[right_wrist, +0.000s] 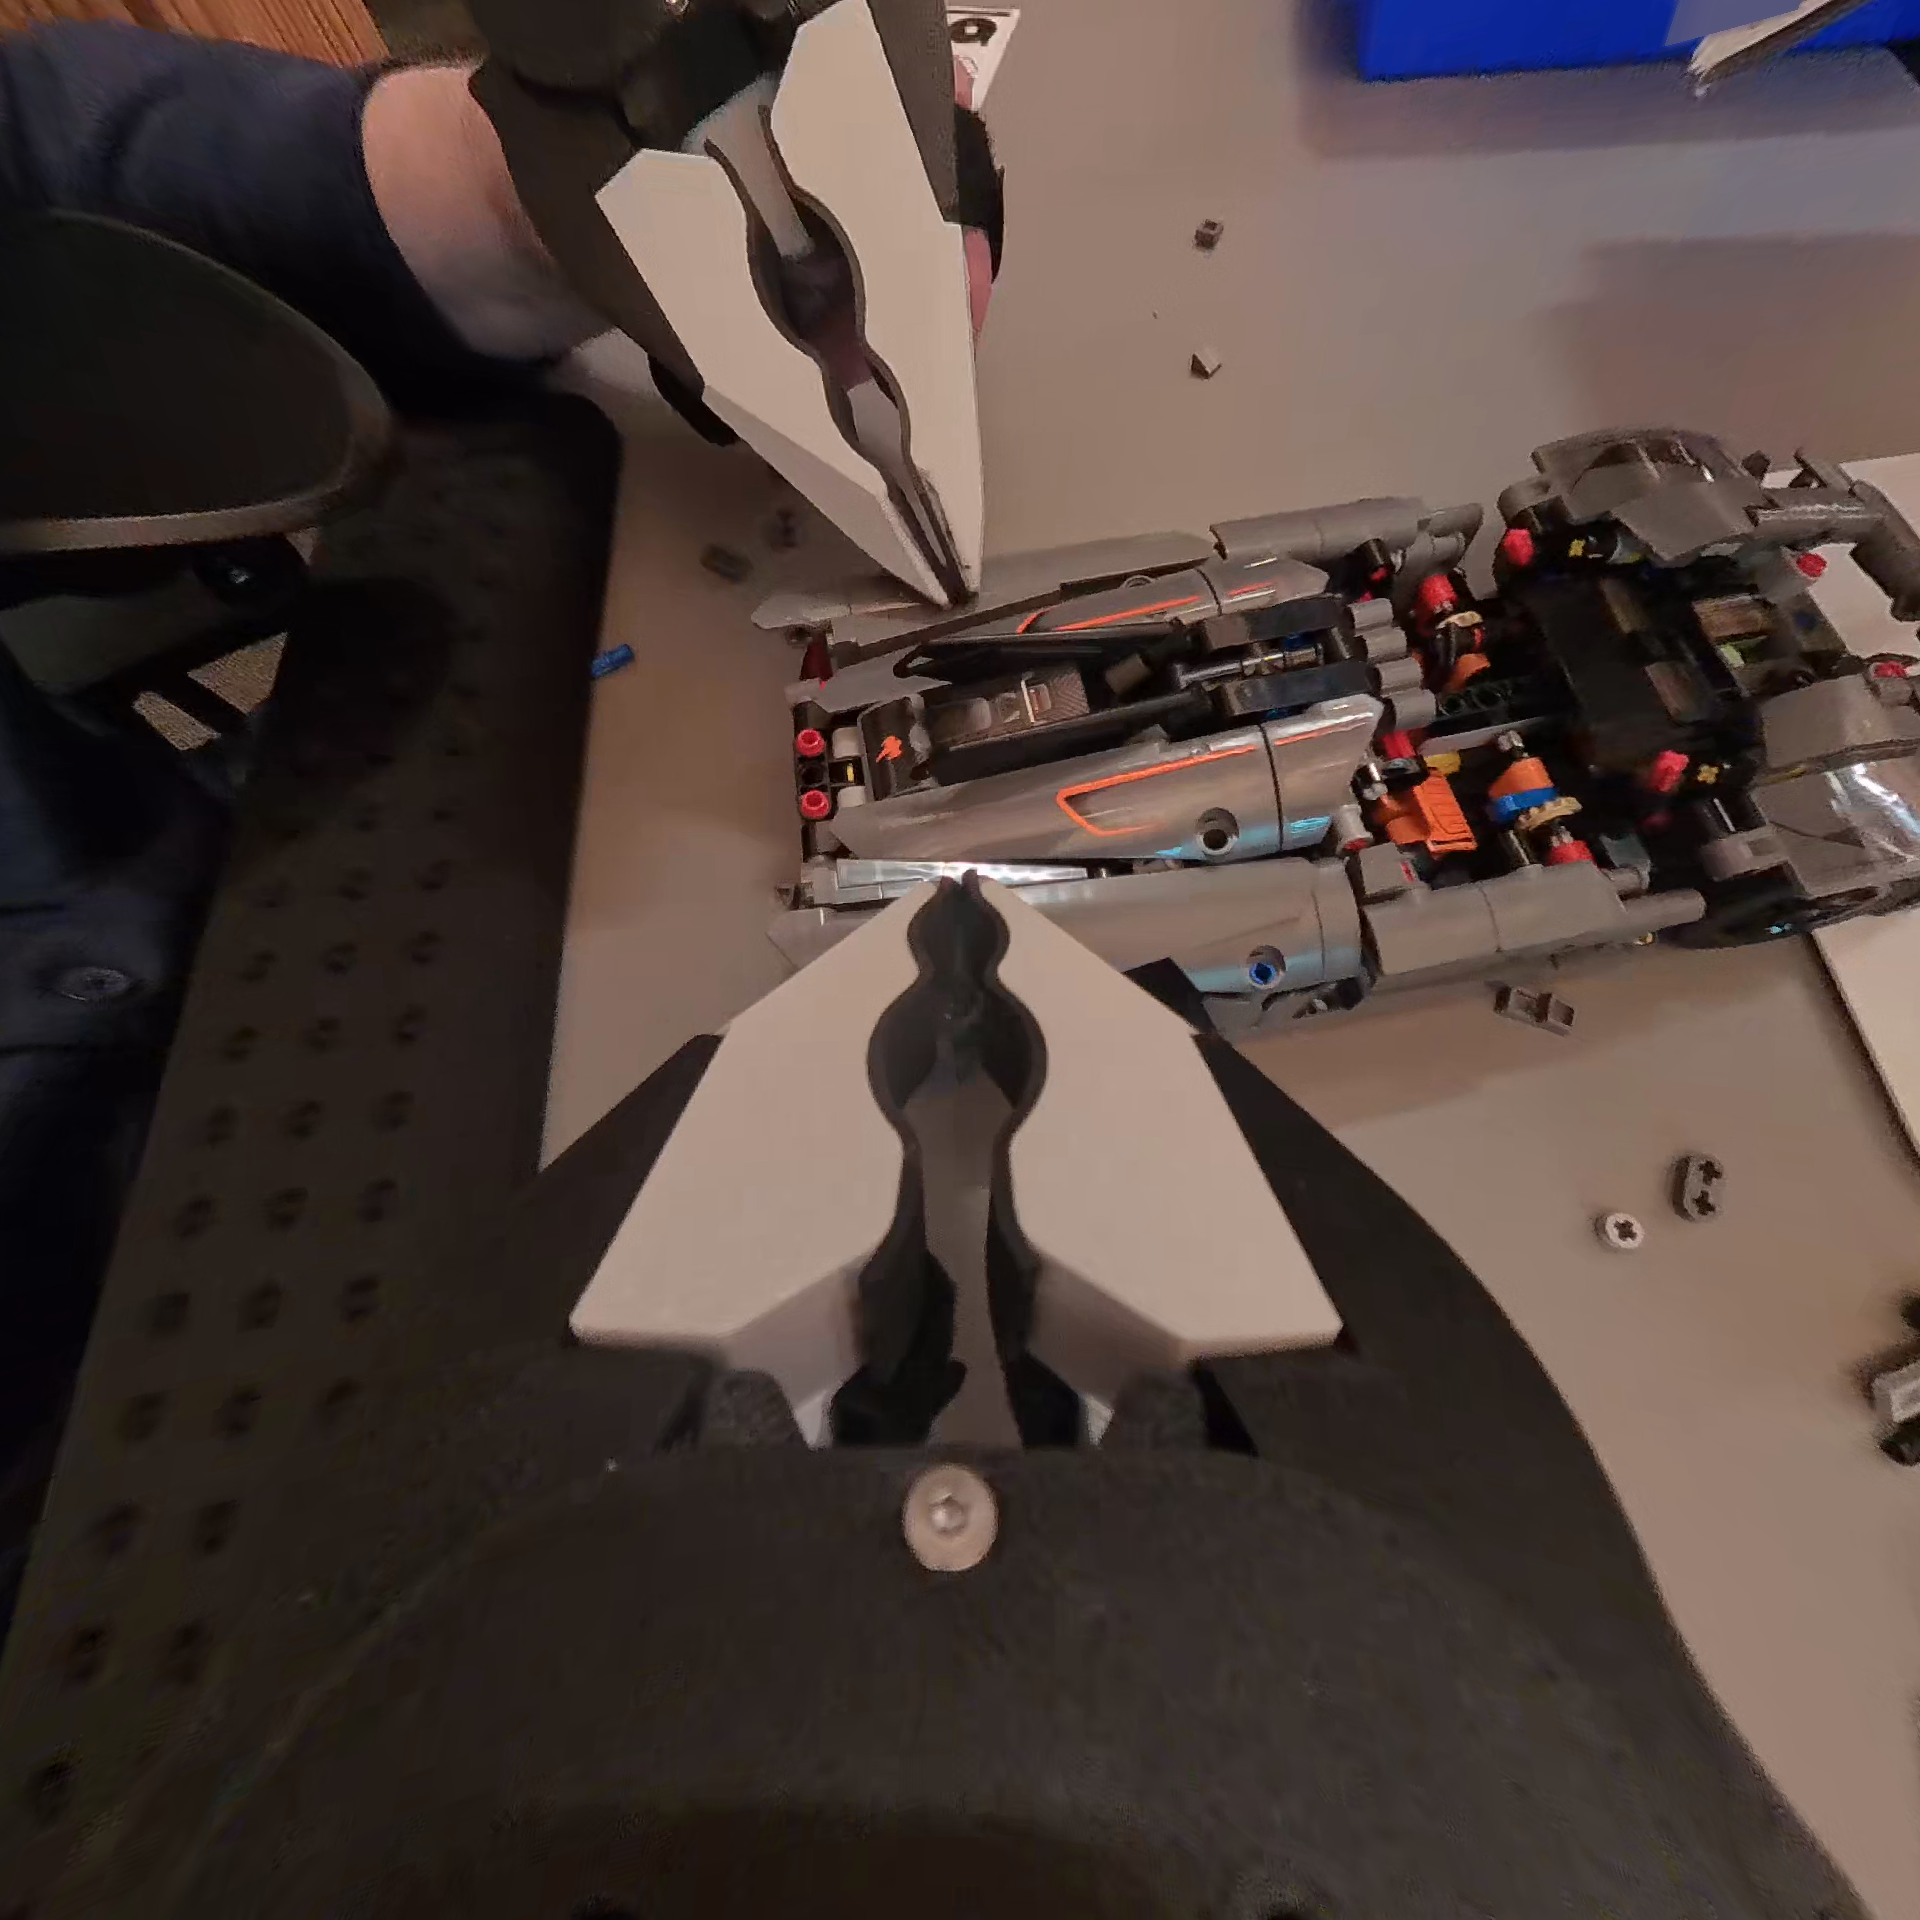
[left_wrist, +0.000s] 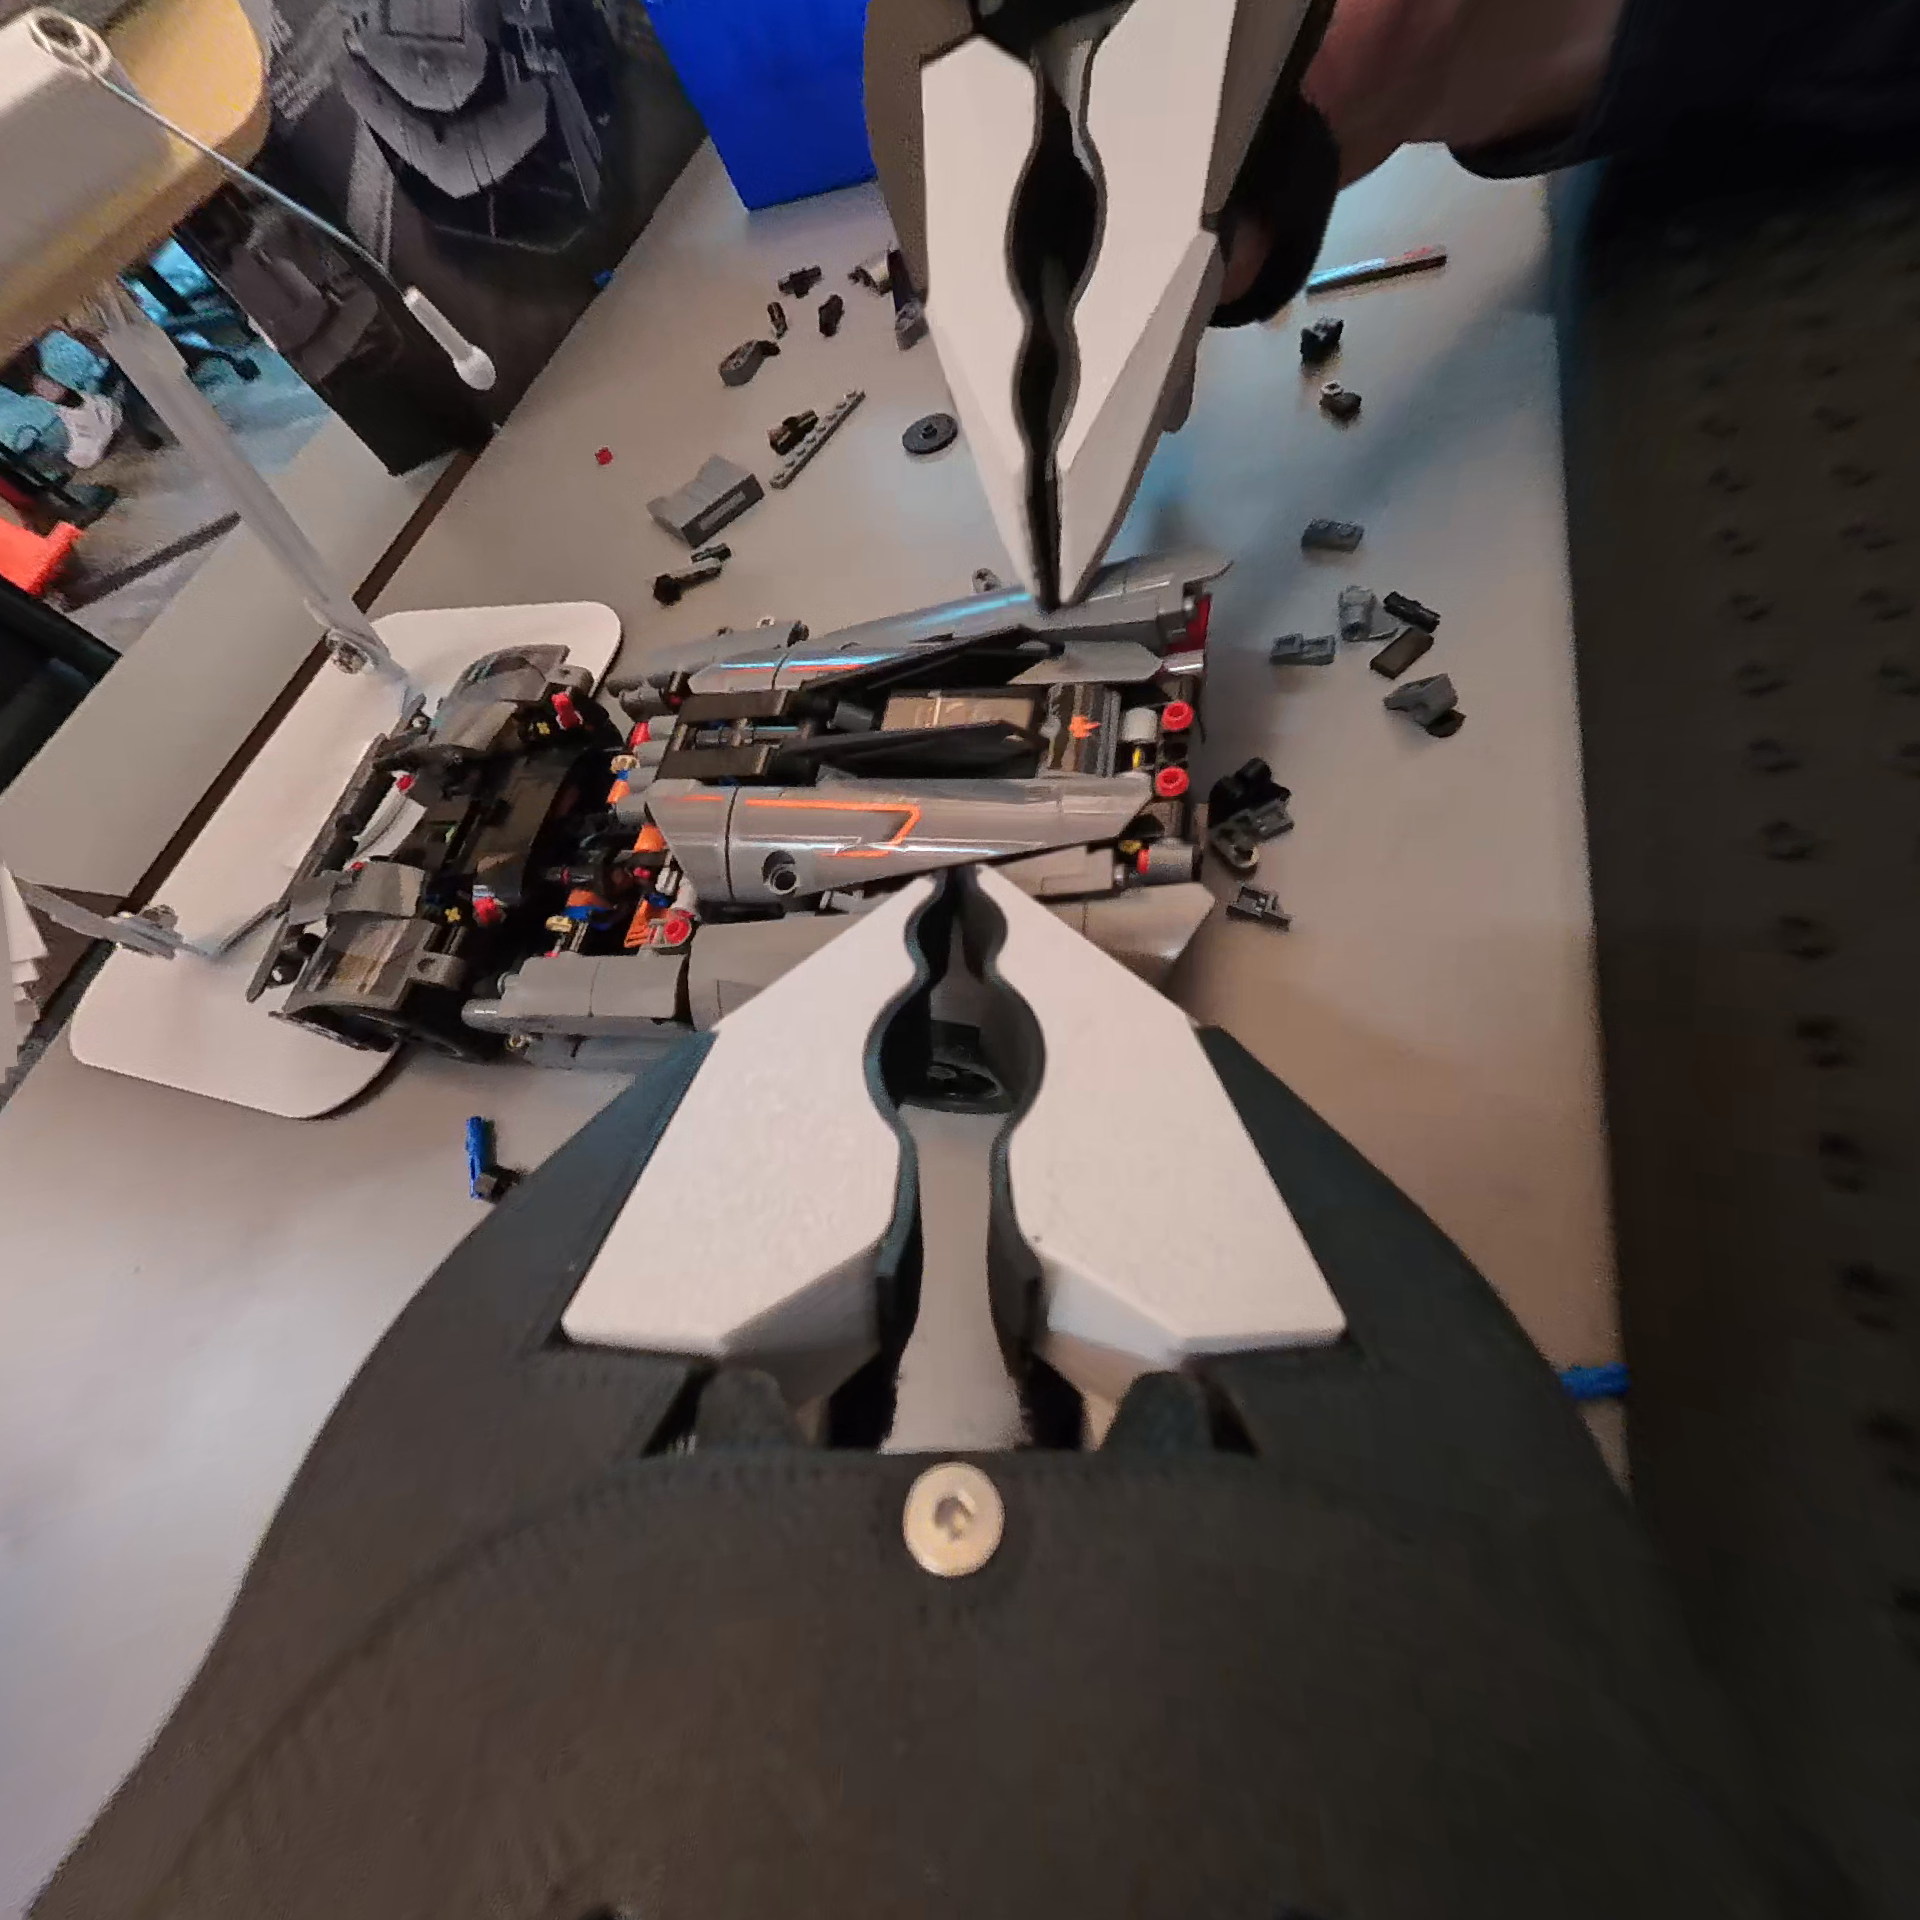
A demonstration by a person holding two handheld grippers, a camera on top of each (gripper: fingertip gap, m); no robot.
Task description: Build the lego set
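The grey and black lego car [left_wrist: 831,810] lies lengthwise on the grey tabletop [left_wrist: 260,1299], its front end resting on a white board [left_wrist: 260,935] that lies on the tabletop. Orange lines run along its grey side panels, and red, blue and orange pins show in its open middle.

The left gripper [left_wrist: 951,878] has its tips at one long side panel of the car near the tail, jaws pressed together; whether they pinch the panel's edge I cannot tell. The right gripper [left_wrist: 1049,597] points down at the opposite side panel, jaws likewise closed with the tips touching the panel. A hand [right_wrist: 457,218] in a dark sleeve holds the left gripper.

Loose dark pieces [left_wrist: 1392,644] lie scattered beside the tail and beyond the car, and a small blue pin [left_wrist: 476,1153] sits alone nearer the camera. A black perforated mat [right_wrist: 312,987] borders the tabletop at the tail end. Farther off stand a blue bin [left_wrist: 774,94] and a dark box [left_wrist: 447,208] at the tabletop's edge. Bare tabletop lies open on the near side of the car.
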